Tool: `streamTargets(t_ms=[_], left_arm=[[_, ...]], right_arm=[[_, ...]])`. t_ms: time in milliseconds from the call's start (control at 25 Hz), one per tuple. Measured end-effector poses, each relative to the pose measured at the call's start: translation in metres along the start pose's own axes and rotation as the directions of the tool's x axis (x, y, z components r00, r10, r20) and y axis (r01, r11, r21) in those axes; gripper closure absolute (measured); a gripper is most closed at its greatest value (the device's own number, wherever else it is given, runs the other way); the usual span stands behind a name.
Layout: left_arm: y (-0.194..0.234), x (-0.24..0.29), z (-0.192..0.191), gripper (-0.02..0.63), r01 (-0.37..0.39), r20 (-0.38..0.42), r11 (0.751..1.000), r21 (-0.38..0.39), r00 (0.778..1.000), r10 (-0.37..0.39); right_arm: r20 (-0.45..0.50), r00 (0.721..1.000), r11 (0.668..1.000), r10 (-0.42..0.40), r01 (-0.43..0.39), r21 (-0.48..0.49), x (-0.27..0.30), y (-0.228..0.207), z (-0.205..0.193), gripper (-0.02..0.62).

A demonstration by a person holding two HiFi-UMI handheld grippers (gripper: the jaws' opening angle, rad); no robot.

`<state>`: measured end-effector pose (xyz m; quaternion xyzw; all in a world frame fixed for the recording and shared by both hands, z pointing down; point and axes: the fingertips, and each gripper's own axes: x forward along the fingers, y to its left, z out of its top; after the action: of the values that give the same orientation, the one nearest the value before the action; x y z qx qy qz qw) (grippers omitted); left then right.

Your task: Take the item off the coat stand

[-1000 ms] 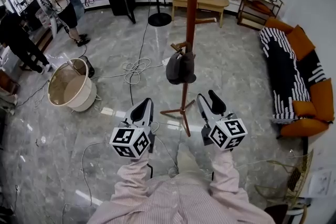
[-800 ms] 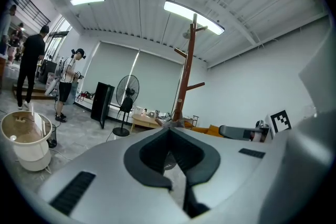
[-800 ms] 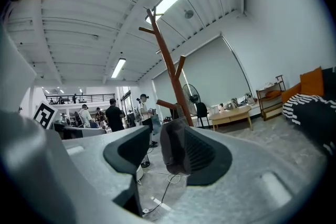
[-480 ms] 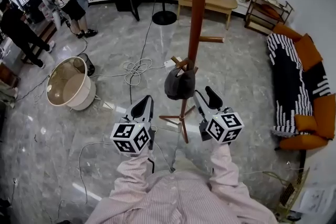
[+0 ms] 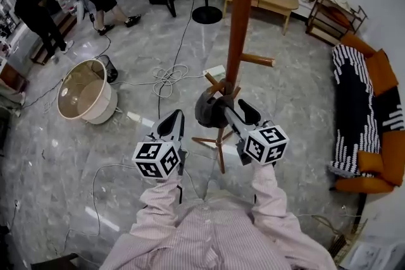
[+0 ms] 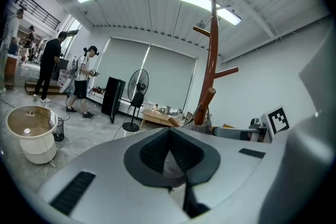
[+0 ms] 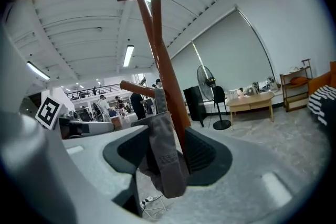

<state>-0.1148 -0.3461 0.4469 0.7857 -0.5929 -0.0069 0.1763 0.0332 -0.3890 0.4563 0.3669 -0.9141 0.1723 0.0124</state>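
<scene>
Floor: grey marble tiles, with white cables trailing across them.
Sofa: dark with white stripes and orange cushions, along the right wall, well apart from the stand.
Coat stand: red-brown wooden pole with angled pegs, upright in front of the person; in the right gripper view the pole rises just behind the jaws.
Tub: cream and round, standing on the floor to the left.
Right gripper: raised to the stand's lower pegs, jaws spread wide and clamping nothing.
Left gripper: held lower and to the left of the stand, apart from it; its own view shows the jaws parted with nothing between them.
Cap: grey, hanging from a low peg against the pole.
Cap and fingers: in the right gripper view the cap hangs down between the two dark fingers, nearer the right-hand one, with a gap showing on the left-hand side; the pads are not pressing on it.
</scene>
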Motion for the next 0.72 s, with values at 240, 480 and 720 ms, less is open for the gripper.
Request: streamTargets(t_ms=[240,480,720], left_arm=[[0.004,0.010,-0.005,0.604,-0.039,-0.008,0.999,-0.016,0.999,0.039],[0.007,0.015,-0.004,0.604,-0.058,-0.006,0.998,-0.021,0.998,0.058],[0.009,0.014,-0.001,0.604,-0.063,-0.006,0.998,-0.018,0.998,0.063]], right_arm=[[-0.059,0.993,0.995,0.099,-0.100,-0.022,0.018,0.004,-0.004,0.399],[-0.120,0.985,0.985,0.127,-0.139,-0.100,0.028,0.011,-0.011,0.422],[-0.118,0.985,0.982,0.129,-0.143,-0.121,0.028,0.010,-0.011,0.523]])
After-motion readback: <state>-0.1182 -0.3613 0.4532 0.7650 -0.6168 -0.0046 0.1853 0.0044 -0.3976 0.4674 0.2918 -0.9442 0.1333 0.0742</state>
